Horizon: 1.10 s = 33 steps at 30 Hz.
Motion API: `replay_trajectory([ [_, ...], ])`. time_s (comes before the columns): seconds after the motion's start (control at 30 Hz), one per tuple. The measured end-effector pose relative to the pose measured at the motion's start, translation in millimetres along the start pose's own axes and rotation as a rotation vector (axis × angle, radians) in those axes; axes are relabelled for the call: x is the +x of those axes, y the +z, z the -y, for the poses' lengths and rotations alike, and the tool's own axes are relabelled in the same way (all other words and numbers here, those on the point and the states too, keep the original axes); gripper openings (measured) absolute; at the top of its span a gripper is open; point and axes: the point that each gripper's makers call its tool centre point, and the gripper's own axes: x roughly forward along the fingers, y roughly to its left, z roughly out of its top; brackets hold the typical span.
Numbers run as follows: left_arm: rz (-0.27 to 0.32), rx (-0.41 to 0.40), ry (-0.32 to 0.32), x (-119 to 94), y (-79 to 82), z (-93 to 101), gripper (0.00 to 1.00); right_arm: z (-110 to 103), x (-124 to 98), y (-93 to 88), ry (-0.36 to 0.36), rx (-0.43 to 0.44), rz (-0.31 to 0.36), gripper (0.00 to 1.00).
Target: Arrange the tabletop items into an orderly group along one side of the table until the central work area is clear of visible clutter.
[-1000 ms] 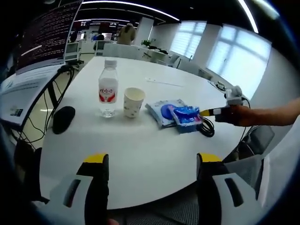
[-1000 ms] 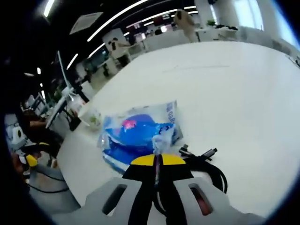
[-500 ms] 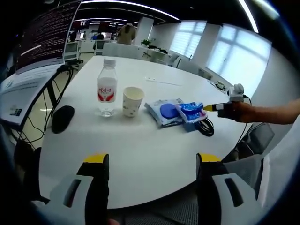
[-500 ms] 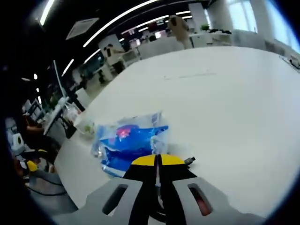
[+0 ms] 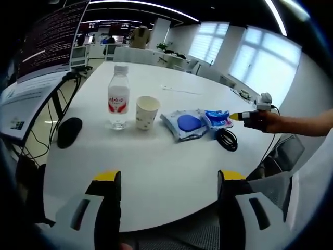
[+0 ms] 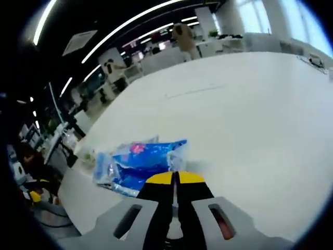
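Right gripper (image 5: 237, 115): clenched on blue snack packet (image 5: 218, 119), right of wipes pack (image 5: 184, 124).
Left gripper (image 5: 169, 179): released, near table (image 5: 156, 172) edge.

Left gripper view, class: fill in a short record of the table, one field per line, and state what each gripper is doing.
Surface: white table
Row of items: water bottle, paper cup, flat blue packet
Held item: small blue packet, lifted by its edge
Beside them: coiled black cable
Table edge: black mouse
Left gripper: open, holding nothing
Right gripper: shut on the small blue packet
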Motion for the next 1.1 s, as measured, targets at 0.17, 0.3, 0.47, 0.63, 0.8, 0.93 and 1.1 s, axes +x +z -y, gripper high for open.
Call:
replay_trajectory([
  [0.17, -0.003, 0.002, -0.001, 0.1, -0.1, 0.8, 0.77, 12.0, -7.9, 16.4, -0.034, 0.015, 0.031, 0.0],
  [0.3, -0.007, 0.001, -0.003, -0.3, -1.0, 1.0, 0.77, 28.5, -11.5, 26.9, -0.074, 0.031, 0.039, 0.0],
  [0.47, -0.007, -0.003, 0.001, -1.2, -1.2, -0.8, 0.77, 39.8, -12.0, 35.4, -0.092, 0.029, 0.038, 0.0],
  [0.63, -0.009, -0.003, 0.0, -1.3, -1.1, 0.2, 0.76, 46.5, -10.5, 39.1, -0.104, 0.03, 0.034, 0.0],
  [0.8, -0.013, -0.001, -0.001, -0.8, -0.8, 0.2, 0.76, 50.9, -7.7, 37.4, -0.111, 0.023, 0.016, 0.0],
  [0.93, -0.02, 0.002, -0.002, 0.8, -1.5, 1.4, 0.76, 57.8, -2.6, 23.2, -0.129, 0.019, -0.034, 0.0],
  [1.1, -0.023, 0.002, -0.002, 1.3, -0.6, 2.8, 0.76, 67.9, -2.3, 21.7, -0.144, 0.039, -0.036, 0.0],
])
